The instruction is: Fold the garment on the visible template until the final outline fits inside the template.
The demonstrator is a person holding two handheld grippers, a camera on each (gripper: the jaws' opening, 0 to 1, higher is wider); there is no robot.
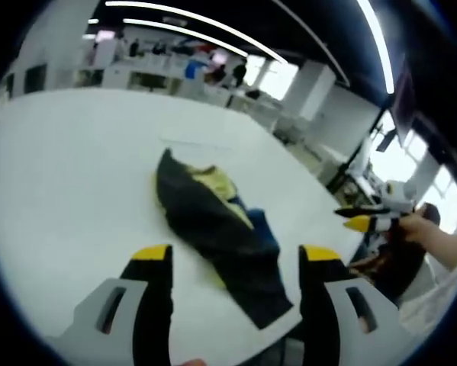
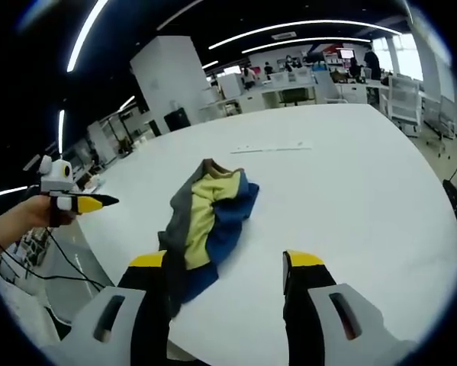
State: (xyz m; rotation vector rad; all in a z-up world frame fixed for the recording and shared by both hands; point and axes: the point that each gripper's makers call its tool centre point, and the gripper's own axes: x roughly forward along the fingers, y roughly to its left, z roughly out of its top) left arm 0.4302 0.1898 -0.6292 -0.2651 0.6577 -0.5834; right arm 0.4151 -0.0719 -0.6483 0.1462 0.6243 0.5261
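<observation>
1. A crumpled garment of dark navy, blue and pale yellow fabric (image 1: 217, 229) lies in a loose heap on the wide white table (image 1: 68, 168), towards the table's near edge as seen from the left gripper view.
2. In the right gripper view the same garment (image 2: 205, 221) shows a grey outer layer, a yellow inner panel and a blue fold bunched together, with one end trailing down towards the table edge (image 2: 365, 191).
3. The left gripper (image 1: 236, 255) hangs above the table with its yellow-tipped black jaws set wide apart and nothing between them; the garment lies beyond and between the tips, not touched.
4. The right gripper (image 2: 226, 261) also has its jaws spread with nothing between them, though the lower end of the garment sits just beside, and partly behind, its left jaw; whether they touch I cannot tell.
5. Each gripper comes into the other's view, off the table's side and held by a hand: the right one (image 1: 358, 217) at the right of the left gripper view, the left one (image 2: 98, 203) at the left of the right gripper view.
6. A thin pale line (image 2: 270, 148) is faintly visible on the table beyond the garment.
</observation>
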